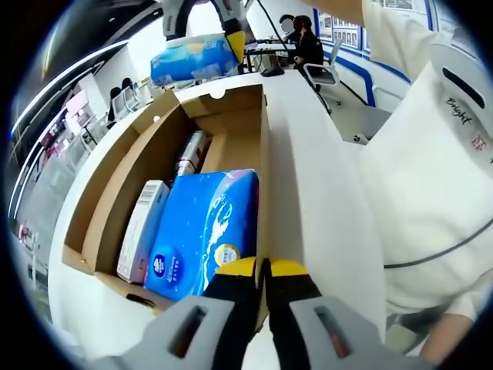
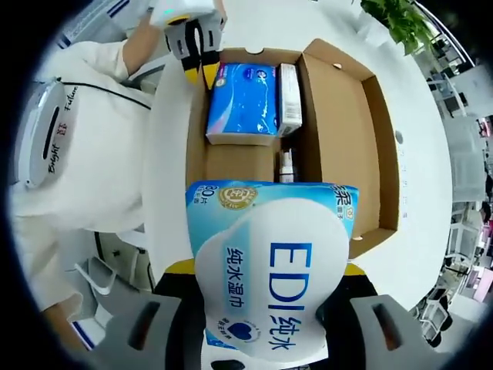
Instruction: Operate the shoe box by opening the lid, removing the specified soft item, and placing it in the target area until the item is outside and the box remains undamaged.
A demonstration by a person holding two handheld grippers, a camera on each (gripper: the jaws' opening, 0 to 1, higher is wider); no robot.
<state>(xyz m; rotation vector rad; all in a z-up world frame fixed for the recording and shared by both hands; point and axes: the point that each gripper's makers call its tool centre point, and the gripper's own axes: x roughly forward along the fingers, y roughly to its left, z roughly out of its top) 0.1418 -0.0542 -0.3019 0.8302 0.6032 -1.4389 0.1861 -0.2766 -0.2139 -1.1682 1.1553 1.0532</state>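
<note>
An open cardboard shoe box (image 1: 231,116) lies on a white table (image 1: 316,177), its lid folded out flat (image 2: 343,131). Inside are a blue tissue pack (image 1: 204,231), a white and pink carton (image 1: 142,227) and a small tube box (image 1: 192,153). My left gripper (image 1: 263,268) is shut on the box's side wall by the near corner; it also shows as the left gripper (image 2: 202,71) in the right gripper view. My right gripper (image 2: 269,268) is shut on a light-blue wet wipes pack (image 2: 269,277), held above the box; the same pack (image 1: 192,58) hangs over the far end.
A person in white clothes (image 1: 431,193) stands close against the table's side. Beyond the table's far end are a desk with seated people (image 1: 304,42) and an office chair (image 1: 327,73). A green plant (image 2: 400,23) stands past the table.
</note>
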